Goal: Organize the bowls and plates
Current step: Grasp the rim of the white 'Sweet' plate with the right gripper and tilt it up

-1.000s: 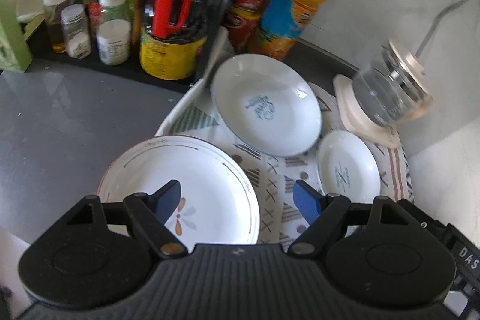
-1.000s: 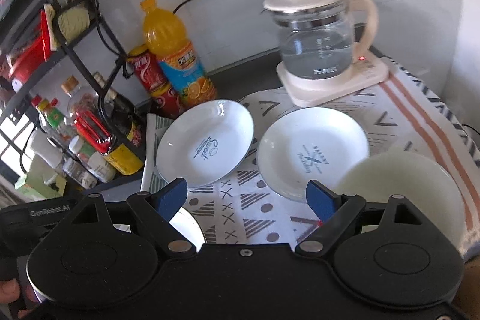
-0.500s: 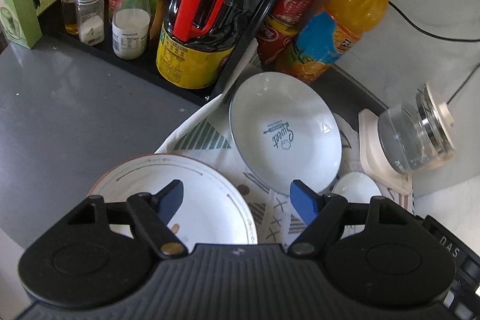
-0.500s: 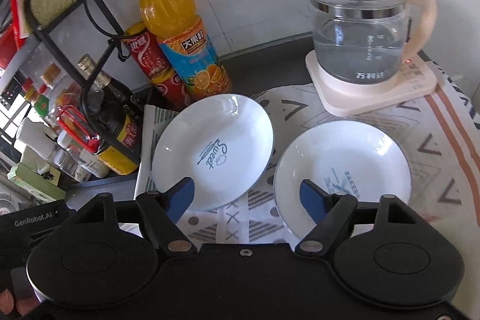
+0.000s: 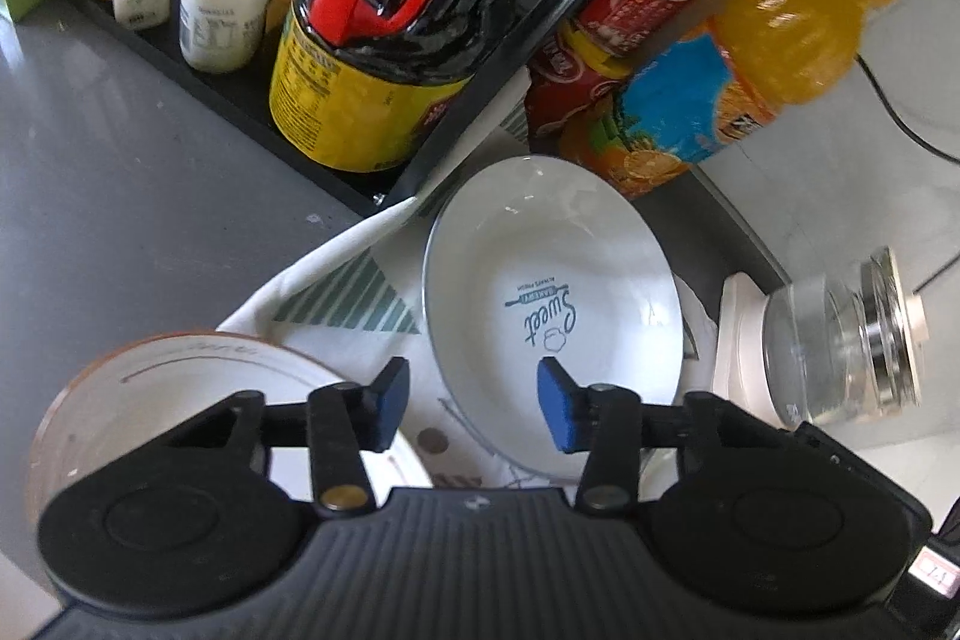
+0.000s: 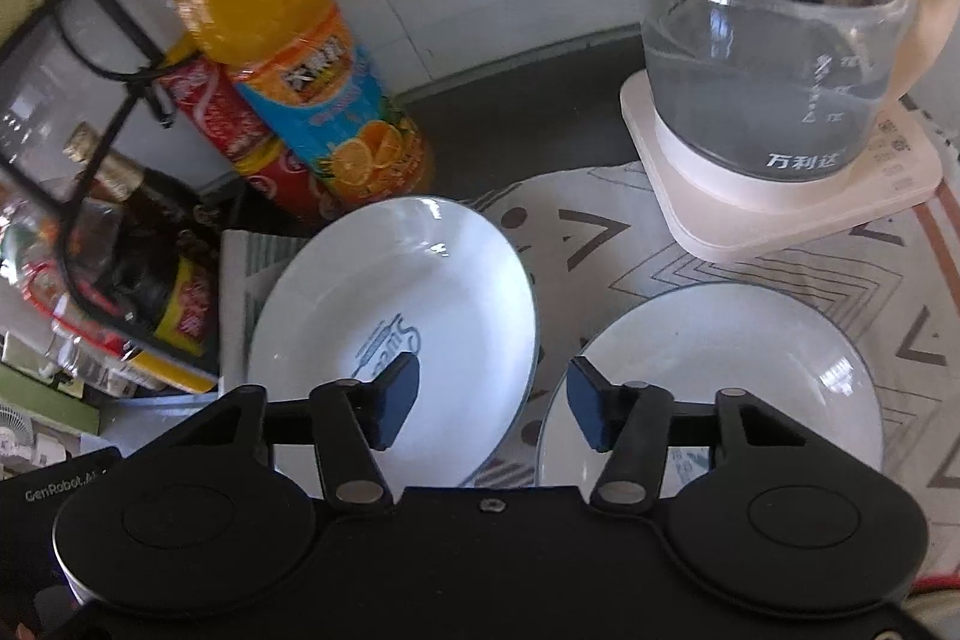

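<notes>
Three dishes on a patterned cloth, two empty grippers above them.

Counted: one "Sweet" plate point(image 5: 555, 304), one second white plate point(image 6: 720, 364) to its right, one brown-rimmed plate point(image 5: 180, 376) near left, all lying on the patterned cloth point(image 6: 600, 232); one glass kettle point(image 6: 774, 58) on its base far right; one orange drink bottle point(image 6: 288, 70); one red cola bottle point(image 6: 240, 130) beside it. The brown-rimmed plate was half hidden by the left gripper point(image 5: 468, 403); the second plate's print was covered by the right gripper point(image 6: 489, 403). Rack bottles were blurred. Both grippers' fingers stood moderately apart, holding nothing; whether they touched the "Sweet" plate could not be told.
</notes>
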`<state>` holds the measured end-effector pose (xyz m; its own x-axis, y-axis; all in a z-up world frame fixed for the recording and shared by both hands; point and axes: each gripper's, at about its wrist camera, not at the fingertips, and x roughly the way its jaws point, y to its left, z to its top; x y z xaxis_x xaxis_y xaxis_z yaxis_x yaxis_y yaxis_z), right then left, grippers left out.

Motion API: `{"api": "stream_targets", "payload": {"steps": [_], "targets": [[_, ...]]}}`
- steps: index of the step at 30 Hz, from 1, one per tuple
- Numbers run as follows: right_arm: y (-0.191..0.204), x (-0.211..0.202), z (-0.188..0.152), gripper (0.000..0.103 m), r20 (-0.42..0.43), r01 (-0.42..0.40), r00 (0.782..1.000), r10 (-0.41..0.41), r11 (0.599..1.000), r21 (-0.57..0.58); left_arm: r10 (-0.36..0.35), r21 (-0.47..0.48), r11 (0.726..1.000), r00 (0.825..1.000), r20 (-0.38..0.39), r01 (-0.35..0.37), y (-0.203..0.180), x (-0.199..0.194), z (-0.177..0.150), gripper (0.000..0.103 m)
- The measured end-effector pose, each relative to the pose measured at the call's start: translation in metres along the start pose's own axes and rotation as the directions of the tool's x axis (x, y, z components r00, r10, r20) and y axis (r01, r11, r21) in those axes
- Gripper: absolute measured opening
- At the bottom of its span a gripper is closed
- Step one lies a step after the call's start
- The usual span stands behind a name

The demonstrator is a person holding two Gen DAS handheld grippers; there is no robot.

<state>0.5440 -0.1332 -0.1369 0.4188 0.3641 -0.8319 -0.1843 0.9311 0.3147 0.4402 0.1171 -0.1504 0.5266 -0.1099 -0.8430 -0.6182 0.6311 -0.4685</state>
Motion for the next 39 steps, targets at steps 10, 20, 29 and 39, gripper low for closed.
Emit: {"api": "stream_targets", "payload": {"steps": [10, 20, 29, 39], "targets": [[-0.021, 0.052, 0.015, 0.038, -0.068, 0.025, 0.997, -0.023, 0.999, 0.035, 0.016, -0.085, 0.996, 1.0, -0.019, -0.017, 0.007, 0.043, 0.009, 0.03], [-0.023, 0.079, 0.015, 0.026, -0.127, 0.035, 0.991, -0.029, 0.998, 0.046, 0.034, -0.137, 0.99, 0.999, -0.037, -0.038, 0.014, 0.064, 0.012, 0.015], [-0.022, 0.092, 0.009, 0.017, -0.15, 0.004, 0.989, 0.009, 0.996, 0.085, 0.034, -0.163, 0.986, 0.997, -0.067, -0.045, 0.02, 0.08, 0.01, 0.01], [-0.018, 0.062, 0.004, 0.007, -0.088, -0.034, 0.995, 0.041, 0.996, 0.077, 0.026, -0.114, 0.993, 0.999, -0.024, -0.029, 0.017, 0.06, 0.005, 0.006]]}}
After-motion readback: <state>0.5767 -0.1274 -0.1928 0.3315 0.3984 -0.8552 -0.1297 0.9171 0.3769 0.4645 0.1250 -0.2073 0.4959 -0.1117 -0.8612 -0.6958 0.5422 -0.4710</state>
